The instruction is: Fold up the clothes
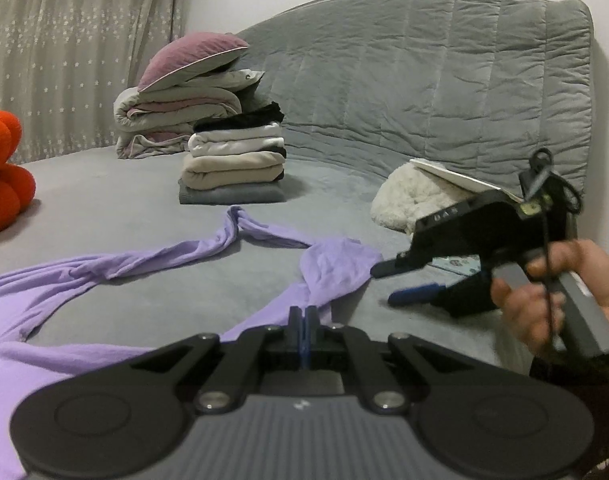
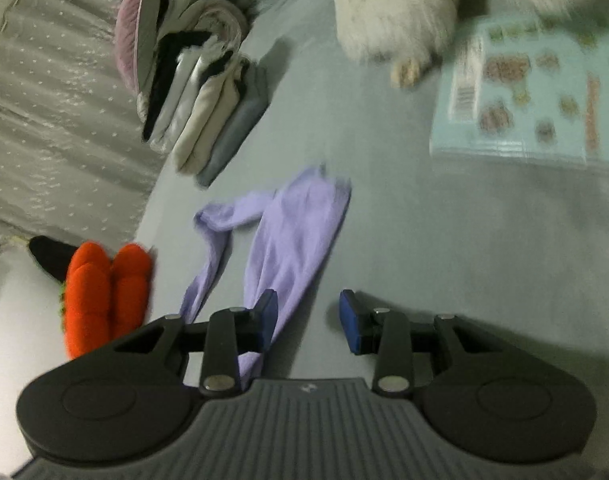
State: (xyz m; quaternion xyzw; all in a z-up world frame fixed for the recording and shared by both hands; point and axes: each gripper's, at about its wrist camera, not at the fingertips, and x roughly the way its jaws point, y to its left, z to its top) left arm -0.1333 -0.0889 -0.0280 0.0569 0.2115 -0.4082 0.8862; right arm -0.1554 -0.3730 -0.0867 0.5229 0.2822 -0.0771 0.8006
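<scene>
A lilac long-sleeved garment (image 1: 104, 272) lies spread and rumpled on the grey bed; it also shows in the right wrist view (image 2: 292, 232). My left gripper (image 1: 303, 322) is shut, its tips low over the garment's edge; whether it pinches cloth is hidden. My right gripper (image 2: 310, 320) is open and empty, hovering above the bed beside the garment's sleeve end. It shows in the left wrist view (image 1: 388, 284), held in a hand at the right, jaws apart.
A stack of folded clothes (image 1: 234, 164) stands mid-bed before folded bedding and a mauve pillow (image 1: 192, 60). An orange knot cushion (image 1: 4, 172) lies left. A white fluffy item (image 1: 412, 196) and a light-blue book (image 2: 532, 92) lie right. The grey quilted headboard (image 1: 424, 72) is behind.
</scene>
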